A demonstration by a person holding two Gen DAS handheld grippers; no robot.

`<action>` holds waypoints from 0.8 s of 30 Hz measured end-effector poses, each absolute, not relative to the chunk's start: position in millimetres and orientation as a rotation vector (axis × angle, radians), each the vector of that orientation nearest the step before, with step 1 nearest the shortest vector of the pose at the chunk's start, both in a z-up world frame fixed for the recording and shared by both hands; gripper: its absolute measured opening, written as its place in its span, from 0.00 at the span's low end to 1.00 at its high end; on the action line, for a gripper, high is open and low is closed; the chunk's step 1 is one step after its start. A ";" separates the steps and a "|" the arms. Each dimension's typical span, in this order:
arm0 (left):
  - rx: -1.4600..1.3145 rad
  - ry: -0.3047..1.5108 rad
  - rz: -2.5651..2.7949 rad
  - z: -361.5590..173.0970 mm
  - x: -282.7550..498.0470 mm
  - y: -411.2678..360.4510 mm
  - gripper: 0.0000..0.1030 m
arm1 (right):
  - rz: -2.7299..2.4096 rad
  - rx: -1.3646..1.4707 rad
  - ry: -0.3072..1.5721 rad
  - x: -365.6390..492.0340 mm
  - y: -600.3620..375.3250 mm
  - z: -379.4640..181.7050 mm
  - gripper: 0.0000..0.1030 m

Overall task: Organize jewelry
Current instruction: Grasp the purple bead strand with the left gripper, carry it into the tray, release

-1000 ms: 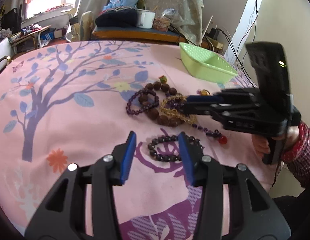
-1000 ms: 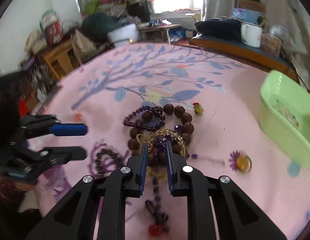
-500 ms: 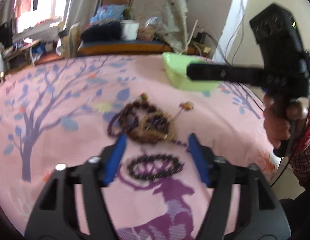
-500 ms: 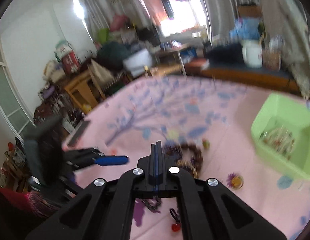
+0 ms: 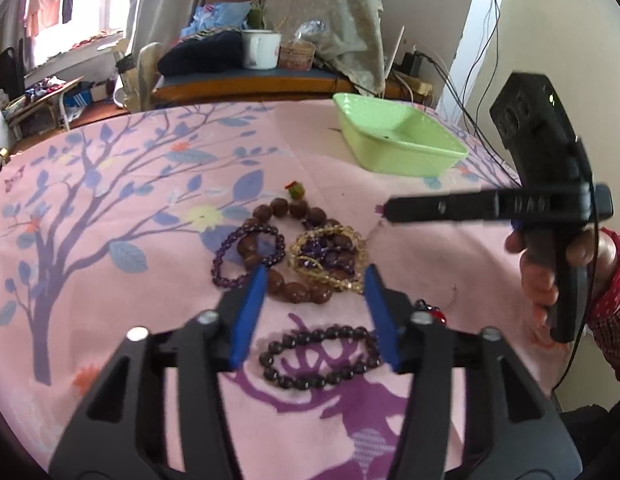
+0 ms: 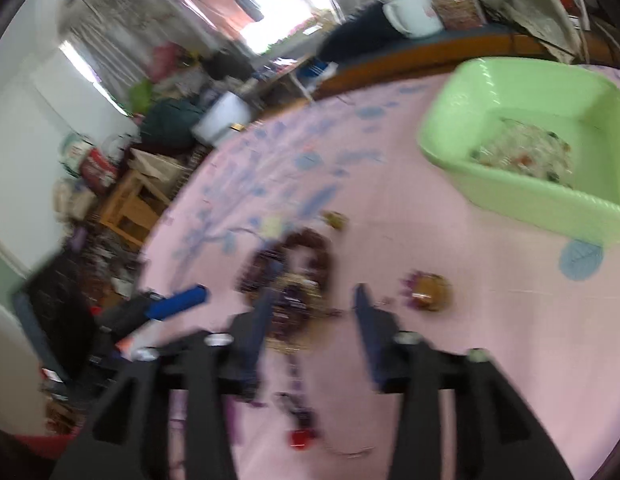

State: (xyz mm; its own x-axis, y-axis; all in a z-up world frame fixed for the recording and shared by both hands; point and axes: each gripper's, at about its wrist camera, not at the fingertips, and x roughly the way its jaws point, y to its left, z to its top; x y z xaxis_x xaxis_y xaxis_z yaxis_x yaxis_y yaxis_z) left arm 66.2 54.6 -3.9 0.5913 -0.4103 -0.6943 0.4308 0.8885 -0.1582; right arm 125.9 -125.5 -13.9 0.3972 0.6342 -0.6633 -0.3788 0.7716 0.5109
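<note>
The jewelry lies in a little heap on a pink cloth [image 5: 110, 300] with a purple tree and a purple deer printed on it. A ring of big brown beads [image 5: 298, 292] makes the biggest loop. A thin purple bead bracelet [image 5: 226, 256] lies over its left side. A yellow, see-through bead bracelet [image 5: 329, 276] lies on its right side, with small dark purple beads tangled inside it. A tiny green and red charm [image 5: 296, 190] sits just past the brown beads.

Nearer to the camera, apart from the heap, a bracelet of dark round beads [image 5: 321, 354] lies flat on the deer picture. A small red bead [image 5: 437, 316] peeks out beside the right finger of the left gripper [image 5: 313, 292].

The left gripper hangs over the cloth. Its blue fingers are spread apart and have just been closing a bit, with nothing pinched between them. The dark bracelet shows in the gap, but the pads do not touch it.

The right gripper [image 6: 313, 312] has just been opening. Its fingers are parted and hold nothing. The right wrist view is blurry, yet the heap shows just ahead of its tips, and a round amber piece [image 6: 429, 292] lies alone to the right.

A light green basket [image 6: 521, 196] stands well apart from the heap, with some small pale jewelry already inside
</note>
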 end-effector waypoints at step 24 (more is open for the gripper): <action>-0.098 0.841 -0.253 -12.0 84.3 114.1 0.22 | 0.629 -0.188 0.839 108.2 -93.2 1.8 0.00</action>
State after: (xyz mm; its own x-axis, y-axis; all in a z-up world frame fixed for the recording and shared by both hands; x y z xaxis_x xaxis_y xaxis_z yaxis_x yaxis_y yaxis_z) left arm 84.3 114.1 -12.0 0.6384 -0.2600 -0.7244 0.1829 0.9655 -0.1854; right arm 108.2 -93.2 1.8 0.5006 0.4447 -0.7427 -0.5881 0.8043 0.0852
